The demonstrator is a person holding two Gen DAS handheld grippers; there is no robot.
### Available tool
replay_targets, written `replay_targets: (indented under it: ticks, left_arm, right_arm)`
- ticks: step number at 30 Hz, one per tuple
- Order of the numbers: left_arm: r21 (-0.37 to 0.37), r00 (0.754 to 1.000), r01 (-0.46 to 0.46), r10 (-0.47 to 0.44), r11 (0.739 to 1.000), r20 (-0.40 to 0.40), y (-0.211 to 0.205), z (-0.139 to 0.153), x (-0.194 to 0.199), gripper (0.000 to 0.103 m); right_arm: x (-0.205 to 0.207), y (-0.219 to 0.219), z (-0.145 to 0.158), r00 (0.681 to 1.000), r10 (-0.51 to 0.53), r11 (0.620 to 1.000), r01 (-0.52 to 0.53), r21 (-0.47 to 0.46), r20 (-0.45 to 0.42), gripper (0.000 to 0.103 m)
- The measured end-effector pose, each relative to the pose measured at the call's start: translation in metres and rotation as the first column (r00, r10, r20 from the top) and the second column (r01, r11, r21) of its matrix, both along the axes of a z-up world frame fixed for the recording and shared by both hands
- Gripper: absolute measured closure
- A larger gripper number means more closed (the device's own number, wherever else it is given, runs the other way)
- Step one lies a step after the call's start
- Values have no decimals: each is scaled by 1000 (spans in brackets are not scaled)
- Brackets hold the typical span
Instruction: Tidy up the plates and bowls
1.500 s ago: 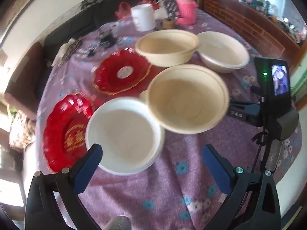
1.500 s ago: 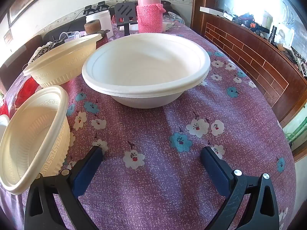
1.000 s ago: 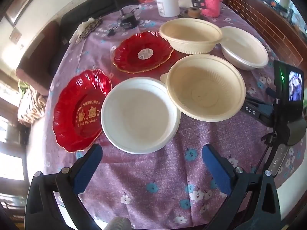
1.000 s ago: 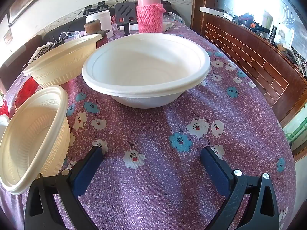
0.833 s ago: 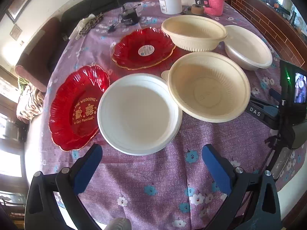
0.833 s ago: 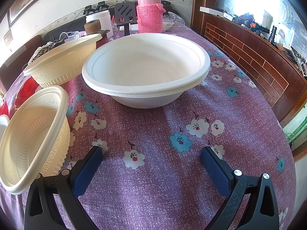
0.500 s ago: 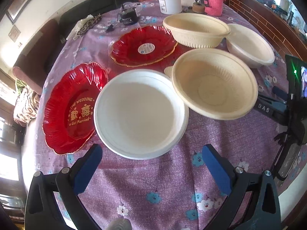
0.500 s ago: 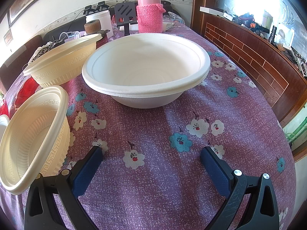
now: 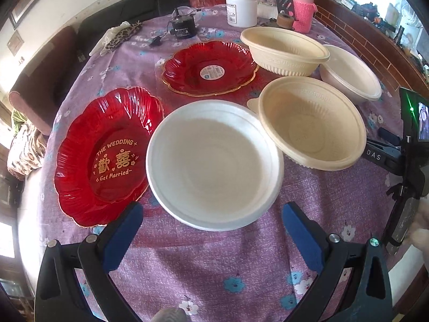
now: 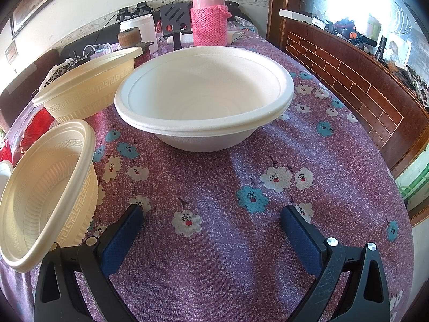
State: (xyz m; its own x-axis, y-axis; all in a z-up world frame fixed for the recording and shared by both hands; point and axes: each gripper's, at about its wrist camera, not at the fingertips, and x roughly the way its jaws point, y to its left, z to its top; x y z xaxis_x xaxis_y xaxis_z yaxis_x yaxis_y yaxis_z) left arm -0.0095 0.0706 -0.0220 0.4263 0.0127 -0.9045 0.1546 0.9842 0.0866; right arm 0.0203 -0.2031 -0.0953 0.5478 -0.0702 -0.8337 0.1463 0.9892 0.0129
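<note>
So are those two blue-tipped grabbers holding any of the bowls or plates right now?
No, nothing is held. The left gripper hangs open before the white foam bowl, and the right gripper is open over bare tablecloth.

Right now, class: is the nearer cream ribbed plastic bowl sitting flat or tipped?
Tipped: the nearer cream ribbed plastic bowl leans, its opening facing sideways, not up.

I'm in a home living/dining room: floral cloth on the desk, dark sofa behind, pink knit-sleeved thermos, cluttered wooden sideboard.
</note>
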Motion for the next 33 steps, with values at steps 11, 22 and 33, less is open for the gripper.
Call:
replay_targets:
  ticks: [11,22,33]
  left_arm:
    - [-39,1000,24,-25,999,-14,23,-4,-7,0]
    - [-81,999,23,-26,996,-35,36,8,-3,0]
    - [-97,993,105,-110,990,-48,48,9,3,0]
  right_arm:
    - [0,0,0,1000,0,1000,0,0,0,1]
    - [0,0,0,1000,0,1000,0,-1,0,1]
    - [0,0,0,1000,0,1000,0,-2,0,1]
